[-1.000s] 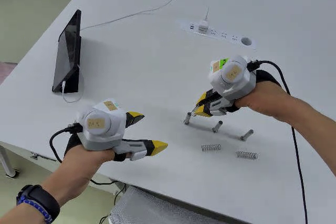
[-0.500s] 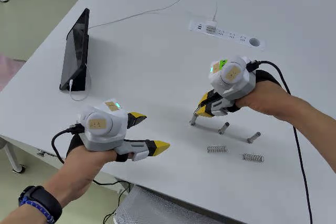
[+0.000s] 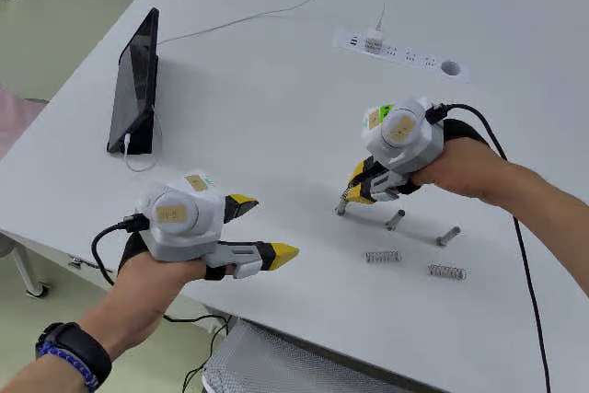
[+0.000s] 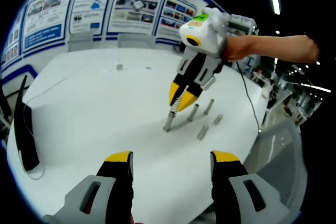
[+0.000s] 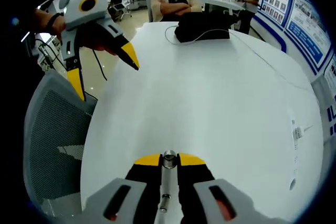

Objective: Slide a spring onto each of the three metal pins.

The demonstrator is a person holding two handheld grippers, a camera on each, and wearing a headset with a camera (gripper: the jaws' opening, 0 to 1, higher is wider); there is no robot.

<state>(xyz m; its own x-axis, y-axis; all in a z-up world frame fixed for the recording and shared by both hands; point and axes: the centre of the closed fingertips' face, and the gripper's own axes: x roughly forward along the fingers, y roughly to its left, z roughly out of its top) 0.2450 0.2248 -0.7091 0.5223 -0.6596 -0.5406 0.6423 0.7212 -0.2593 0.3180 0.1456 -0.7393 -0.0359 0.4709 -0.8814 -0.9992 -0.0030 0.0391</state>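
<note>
A: L side first. What's the left gripper (image 3: 262,226) doing?

B: Jaws wide apart, nothing btwn them. It hangs over the near edge of the white table (image 3: 276,126), w/ a grey mesh chair (image 3: 267,365) below it. Its own view has just bare tabletop under the yellow tips.

A: Ahead of it?

B: Fwd and off to its right, a loose spring (image 3: 382,256) lies flat on the table. A second loose spring (image 3: 446,271) lies further right, apart from the first. Just past them, three metal pins stand in a row.

A: And the right gripper (image 3: 352,194)?

B: Tips angled down, clamped on a spring (image 5: 169,157). Its jaws are nearly together w/ the coil pinched btwn the yellow ends. The spring sticks out below the tips and its lower end meets the top of the end pin (image 3: 341,209). Can't tell if the coil is over the pin or only touching.

A: Other pins?

B: The middle pin (image 3: 394,220) and last pin (image 3: 448,236) are both bare. They're to the right of that gripper's tips, clear of the jaws.

A: Farther out?

B: Beyond the left gripper, to its left, is a tablet (image 3: 138,85) propped up w/ a cable in it. Beyond the right gripper is a power strip (image 3: 400,54) w/ a plug in it.
</note>
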